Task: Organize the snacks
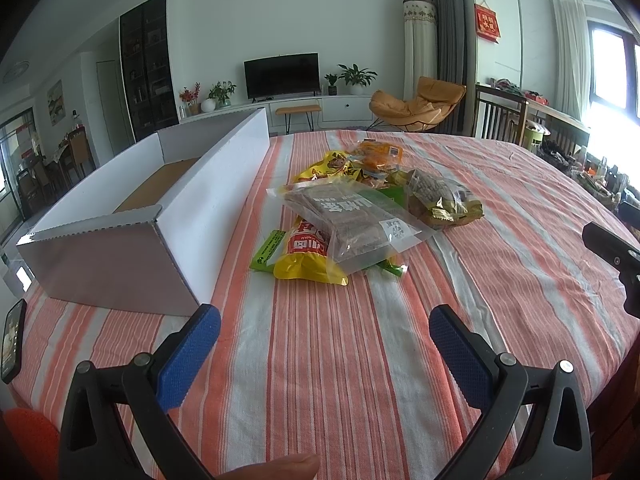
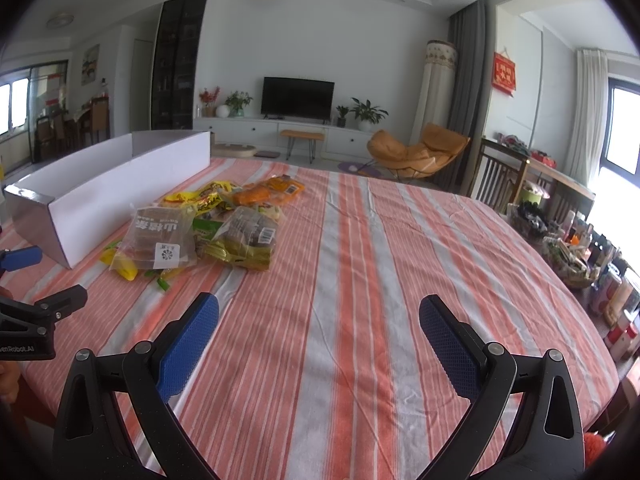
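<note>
Snack pile (image 1: 360,204): on the striped table (image 1: 500,240), just right of the white cardboard box (image 1: 208,200); top clear packet (image 1: 352,224) has its long axis running toward the camera.
Box: open-topped, long axis running away toward the room.
Left hand-held gripper (image 1: 325,328): wide open, holding nothing, above bare cloth.
Right hand-held gripper (image 2: 319,320): wide open, holding nothing, broad clear cloth ahead.
Phone (image 1: 12,344): at the table's left edge.

Snack packets (image 1: 360,216) lie piled beside the open white box (image 1: 160,216).

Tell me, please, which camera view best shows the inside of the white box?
The left wrist view: it looks into the white box, showing its brown floor. The right wrist view shows only the box's outer walls, not its interior.
</note>
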### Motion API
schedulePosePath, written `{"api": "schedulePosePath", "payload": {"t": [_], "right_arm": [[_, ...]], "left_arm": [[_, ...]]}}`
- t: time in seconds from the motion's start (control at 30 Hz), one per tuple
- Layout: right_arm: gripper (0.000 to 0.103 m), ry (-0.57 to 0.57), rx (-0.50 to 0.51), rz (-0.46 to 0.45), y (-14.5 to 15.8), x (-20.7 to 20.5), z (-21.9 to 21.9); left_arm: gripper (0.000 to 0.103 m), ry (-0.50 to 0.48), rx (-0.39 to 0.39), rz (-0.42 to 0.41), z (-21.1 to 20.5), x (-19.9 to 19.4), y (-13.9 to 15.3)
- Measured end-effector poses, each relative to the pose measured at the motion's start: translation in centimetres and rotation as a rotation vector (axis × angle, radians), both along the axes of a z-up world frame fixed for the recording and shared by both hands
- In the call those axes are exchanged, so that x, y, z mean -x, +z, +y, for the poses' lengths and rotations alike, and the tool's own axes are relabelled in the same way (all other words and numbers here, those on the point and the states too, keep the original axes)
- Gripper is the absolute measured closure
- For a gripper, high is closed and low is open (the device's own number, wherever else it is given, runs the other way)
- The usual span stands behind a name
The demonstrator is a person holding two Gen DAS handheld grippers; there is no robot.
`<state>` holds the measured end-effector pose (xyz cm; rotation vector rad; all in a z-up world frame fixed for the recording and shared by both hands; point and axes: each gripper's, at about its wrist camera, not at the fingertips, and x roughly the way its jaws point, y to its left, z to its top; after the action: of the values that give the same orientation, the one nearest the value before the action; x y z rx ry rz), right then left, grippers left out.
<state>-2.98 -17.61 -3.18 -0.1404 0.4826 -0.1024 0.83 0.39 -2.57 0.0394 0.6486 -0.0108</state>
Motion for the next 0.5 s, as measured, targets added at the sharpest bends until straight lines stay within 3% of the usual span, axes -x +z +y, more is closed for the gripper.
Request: {"api": "schedulePosePath", "payload": {"t": [0.5], "right_arm": [[0.002, -0.001, -0.001, 0.004, -0.08, -0.07, -0.07]], "left_arm": [[0.0, 0.0, 0.0, 0.0, -0.01, 0.0, -0.01]]}}
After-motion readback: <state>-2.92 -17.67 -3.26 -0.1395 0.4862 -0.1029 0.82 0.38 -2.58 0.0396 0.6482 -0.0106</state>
